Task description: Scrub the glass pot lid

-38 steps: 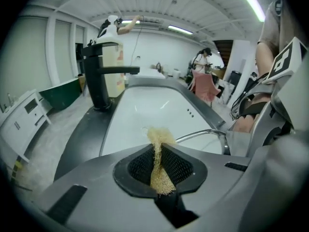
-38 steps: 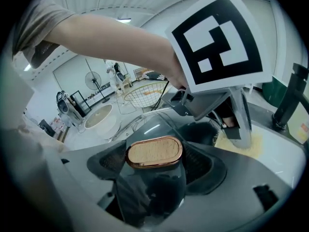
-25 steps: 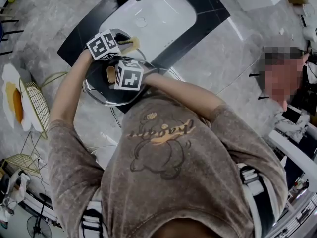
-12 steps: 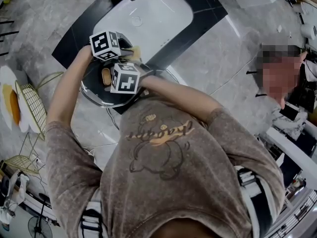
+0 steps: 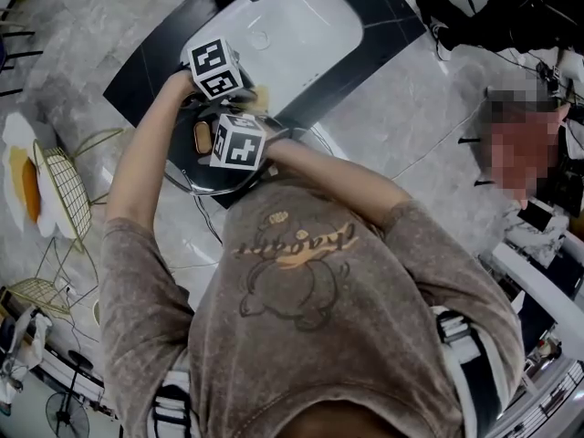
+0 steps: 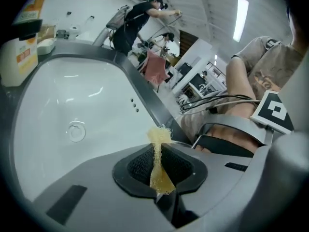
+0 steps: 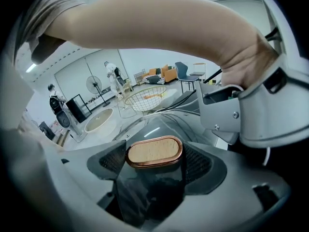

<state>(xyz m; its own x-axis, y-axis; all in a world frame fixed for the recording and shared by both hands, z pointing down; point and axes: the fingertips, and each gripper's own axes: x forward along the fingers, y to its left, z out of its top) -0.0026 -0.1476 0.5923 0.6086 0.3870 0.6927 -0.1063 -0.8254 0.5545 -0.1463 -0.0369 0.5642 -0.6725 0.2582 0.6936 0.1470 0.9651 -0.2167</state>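
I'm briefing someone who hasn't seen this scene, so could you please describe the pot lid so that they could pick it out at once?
Find the white sink in the dark counter. At its near edge, the right gripper grips a round lid by its knob. It is the only clear glass disc there, metal-rimmed, with an oval wooden knob.

Lighting: bright, even, indoor, from overhead; one ceiling strip light (image 6: 240, 18) shows in the left gripper view.
Glare: soft highlights on the white sink (image 6: 63, 105) and the glass pot lid (image 7: 153, 129).
Shadows: faint.
Distortion: strong fisheye; both gripper views have dark corners.
Focus: nearest foreground soft, background possibly slightly blurred.
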